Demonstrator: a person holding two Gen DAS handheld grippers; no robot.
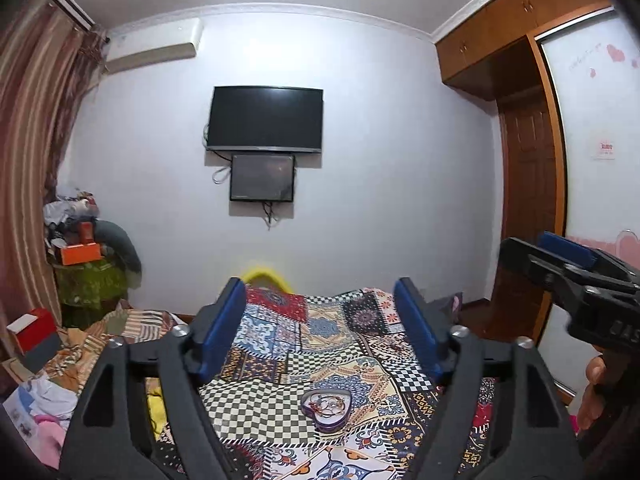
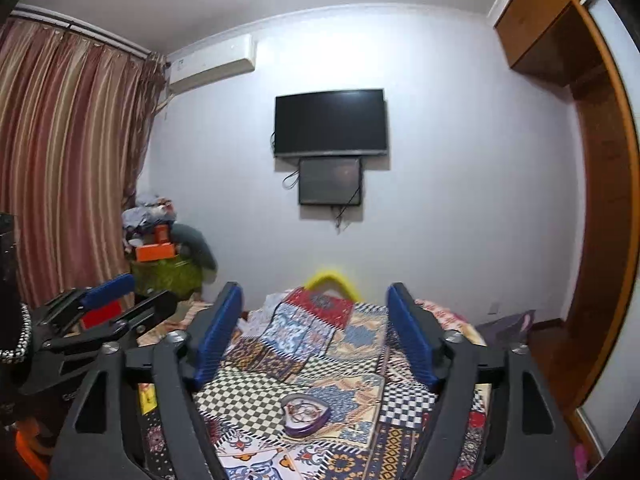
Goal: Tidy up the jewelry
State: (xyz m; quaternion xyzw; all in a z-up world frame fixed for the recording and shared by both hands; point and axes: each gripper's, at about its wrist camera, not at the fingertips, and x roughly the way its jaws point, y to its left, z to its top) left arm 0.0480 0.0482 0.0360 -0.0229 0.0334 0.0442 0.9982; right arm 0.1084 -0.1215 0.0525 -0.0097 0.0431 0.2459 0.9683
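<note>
A purple heart-shaped jewelry tray [image 1: 327,409] lies on the patchwork bedspread [image 1: 304,340], with tangled thin jewelry inside it. It also shows in the right wrist view [image 2: 305,415]. My left gripper [image 1: 320,300] is open and empty, held above and behind the tray. My right gripper [image 2: 314,300] is open and empty too, at a similar height over the bed. The right gripper shows at the right edge of the left wrist view [image 1: 568,248]; the left one shows at the left of the right wrist view [image 2: 108,292].
A television [image 1: 265,119] and a smaller screen hang on the far wall. A cluttered stand with an orange box [image 1: 80,254] is at the left by striped curtains. A wooden wardrobe [image 1: 520,24] and door stand at the right. Clothes and boxes lie left of the bed.
</note>
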